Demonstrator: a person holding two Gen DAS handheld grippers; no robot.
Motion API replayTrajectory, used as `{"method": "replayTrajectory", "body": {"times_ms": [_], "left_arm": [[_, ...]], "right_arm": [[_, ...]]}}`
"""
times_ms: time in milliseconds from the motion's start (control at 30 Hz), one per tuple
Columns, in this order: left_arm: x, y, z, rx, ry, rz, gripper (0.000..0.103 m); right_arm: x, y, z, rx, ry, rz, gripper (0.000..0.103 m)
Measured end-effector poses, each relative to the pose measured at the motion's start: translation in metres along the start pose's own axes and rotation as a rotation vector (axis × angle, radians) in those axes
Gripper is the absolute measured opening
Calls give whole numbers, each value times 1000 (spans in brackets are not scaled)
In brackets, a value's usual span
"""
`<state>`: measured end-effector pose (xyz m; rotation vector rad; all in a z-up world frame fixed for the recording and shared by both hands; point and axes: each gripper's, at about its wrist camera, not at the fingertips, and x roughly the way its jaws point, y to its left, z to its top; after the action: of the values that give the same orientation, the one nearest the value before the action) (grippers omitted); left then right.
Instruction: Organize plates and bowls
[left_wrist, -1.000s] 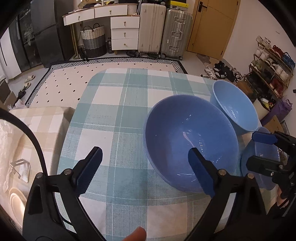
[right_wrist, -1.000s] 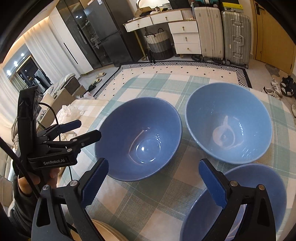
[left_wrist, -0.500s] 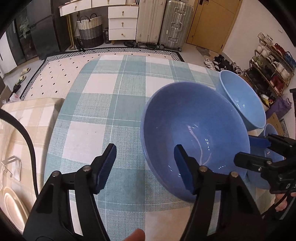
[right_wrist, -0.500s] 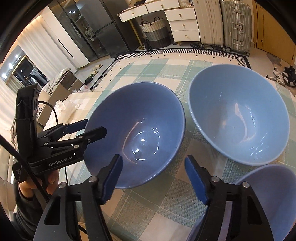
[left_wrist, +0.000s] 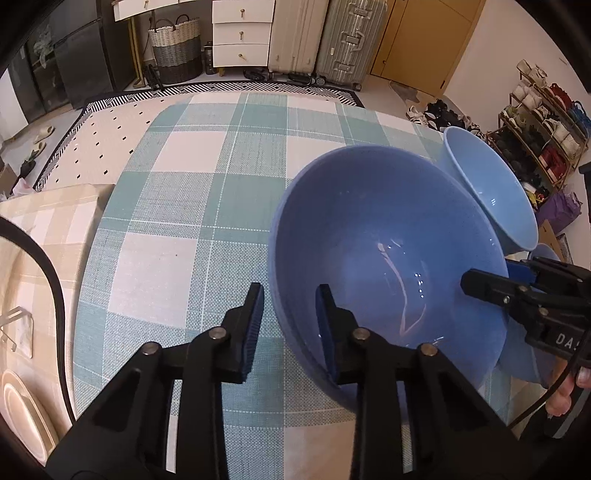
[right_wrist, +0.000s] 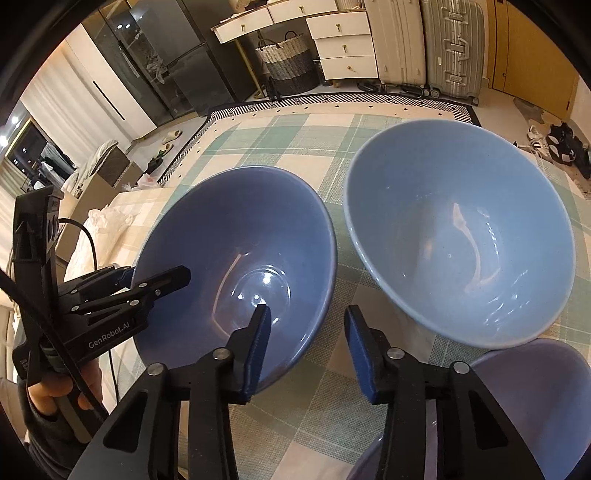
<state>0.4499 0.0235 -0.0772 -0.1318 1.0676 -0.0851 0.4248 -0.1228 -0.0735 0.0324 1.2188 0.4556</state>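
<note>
A dark blue bowl (left_wrist: 388, 258) (right_wrist: 236, 258) stands on the green-checked tablecloth (left_wrist: 207, 206). My left gripper (left_wrist: 290, 325) (right_wrist: 159, 280) straddles its left rim, one finger inside and one outside. The jaws are closing, and a thin gap still shows at the outer pad. My right gripper (right_wrist: 306, 336) (left_wrist: 491, 280) straddles the opposite rim the same way, jaws closing, with cloth visible between the outer pad and the bowl wall. A light blue bowl (right_wrist: 461, 236) (left_wrist: 491, 192) sits just beyond on the right. A third bowl (right_wrist: 535, 406) lies under the right gripper.
Cream plates (left_wrist: 18, 413) are stacked low at the left, beside a beige checked cushion (left_wrist: 48, 221). Beyond the table's far edge are a patterned rug, white drawers (left_wrist: 242, 33), suitcases (left_wrist: 347, 37) and a shoe rack (left_wrist: 546, 122). A hand (right_wrist: 48, 395) holds the left gripper.
Both grippers have come down onto the dark blue bowl. Their jaws have narrowed from wide open to a slim gap around opposite sides of its rim.
</note>
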Motion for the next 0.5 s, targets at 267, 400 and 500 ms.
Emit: {"method": "replayTrajectory", "body": {"times_ms": [267, 400, 500], "left_arm": [[2, -5, -2, 21, -1, -6, 12], [0, -5, -3, 24, -9, -1, 12], [-4, -4, -5, 19, -19, -1, 12]], "right_arm": [[5, 6, 2, -23, -7, -7, 21], [5, 6, 1, -23, -15, -8, 19], [4, 8, 0, -27, -22, -11, 18]]}}
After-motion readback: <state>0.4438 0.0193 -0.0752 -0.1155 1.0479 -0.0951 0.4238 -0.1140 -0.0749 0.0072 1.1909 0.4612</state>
